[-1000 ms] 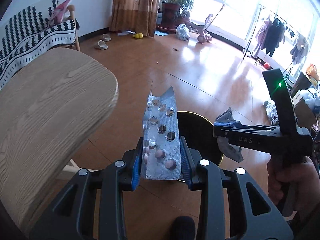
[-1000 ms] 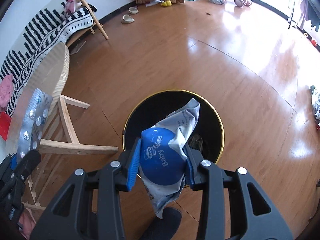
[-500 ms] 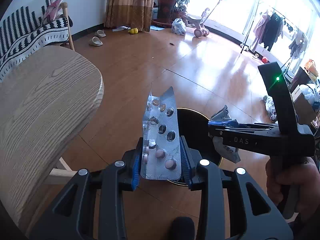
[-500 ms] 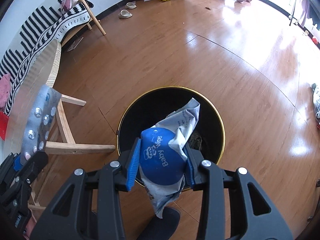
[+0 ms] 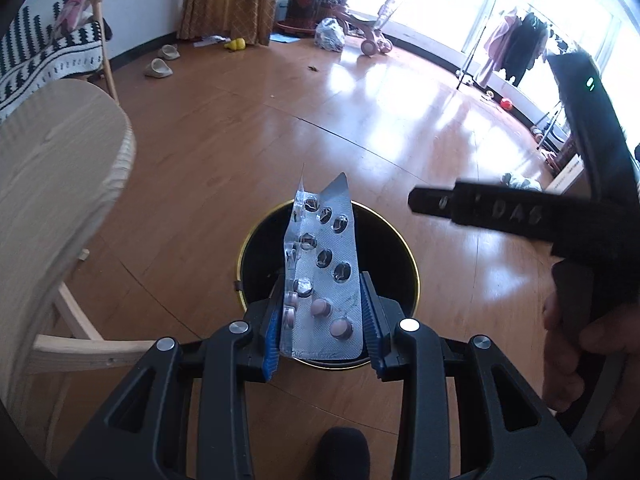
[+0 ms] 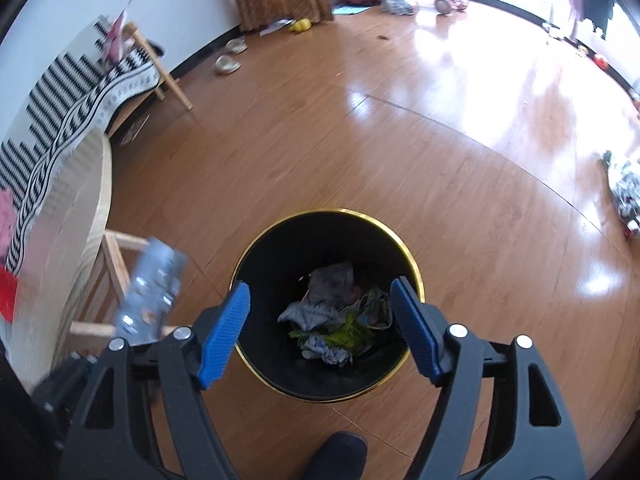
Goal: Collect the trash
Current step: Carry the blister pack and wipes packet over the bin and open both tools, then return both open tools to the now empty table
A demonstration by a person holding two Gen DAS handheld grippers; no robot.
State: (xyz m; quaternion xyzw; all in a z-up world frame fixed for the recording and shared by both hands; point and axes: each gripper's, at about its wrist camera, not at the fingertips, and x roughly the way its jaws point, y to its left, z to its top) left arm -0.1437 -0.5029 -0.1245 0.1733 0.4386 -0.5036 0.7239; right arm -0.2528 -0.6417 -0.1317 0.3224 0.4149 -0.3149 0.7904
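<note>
My left gripper (image 5: 320, 320) is shut on a silver pill blister pack (image 5: 322, 276) and holds it upright above the near rim of a black trash bin with a gold rim (image 5: 408, 252). My right gripper (image 6: 322, 334) is open and empty above the same bin (image 6: 256, 248). Crumpled wrappers and paper (image 6: 336, 316) lie in the bin's bottom. The blister pack also shows blurred at the left of the right wrist view (image 6: 154, 292). The right gripper's body (image 5: 500, 212) shows at the right of the left wrist view.
A light wooden table (image 5: 48, 184) with a leg frame stands left of the bin. A bench with a black-and-white striped blanket (image 6: 80, 120) is along the wall. Slippers (image 5: 160, 68), a plant pot, a toy stroller and a clothes rack are far across the wooden floor.
My right gripper has opened and the blue baby-wipe packet it held is gone from its fingers. My left gripper has moved with the blister pack over the bin's near rim.
</note>
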